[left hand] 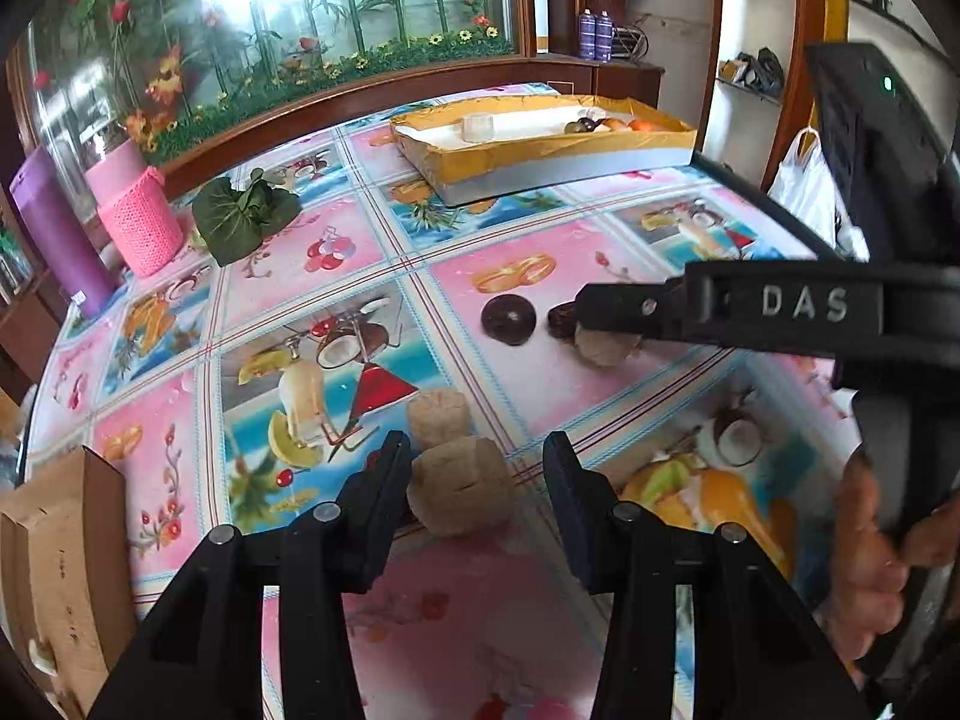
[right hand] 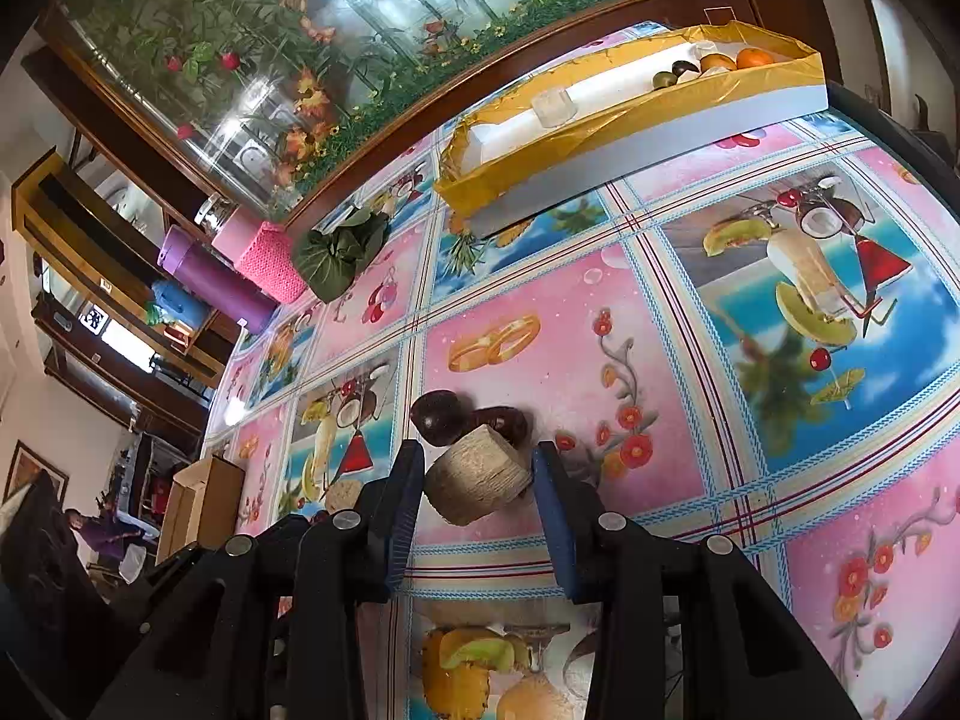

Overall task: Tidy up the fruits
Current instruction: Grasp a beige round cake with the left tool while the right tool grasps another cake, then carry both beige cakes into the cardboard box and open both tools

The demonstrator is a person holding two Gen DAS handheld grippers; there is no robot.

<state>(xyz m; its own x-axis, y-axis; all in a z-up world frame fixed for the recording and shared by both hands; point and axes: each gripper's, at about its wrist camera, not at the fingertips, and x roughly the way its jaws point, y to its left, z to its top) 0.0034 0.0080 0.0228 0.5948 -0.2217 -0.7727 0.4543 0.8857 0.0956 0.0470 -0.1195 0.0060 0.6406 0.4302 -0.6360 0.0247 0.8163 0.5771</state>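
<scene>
Both tongs spread, each straddling a tan cylinder on the worktop.

L tongs (left hand: 477,456): jaws wide, nothing pinched; tan ridged cylinder (left hand: 461,493) sits btwn them, hard against the L-side finger, gap on the other side. 2nd tan cylinder (left hand: 439,417) touching it at 12 o'clock. R tongs (right hand: 477,459): also wide, twine-wrapped cylinder (right hand: 480,483) tilted btwn the jaws, contact w/ pads can't tell. Dark round fruit (right hand: 437,416) at its 11 o'clock, dark brown fruit (right hand: 503,422) at its 1 o'clock, both just behind it. Gold-lined tray (right hand: 600,138) well apart at 12–1 o'clock on the worktop (right hand: 600,360), holding an orange (right hand: 755,57) + few other fruits at its far end, clear cup (right hand: 553,106) mid-tray. Green leaf bundle (left hand: 243,217) and pink knit holder (left hand: 141,221) at 10 o'clock in L view.
</scene>
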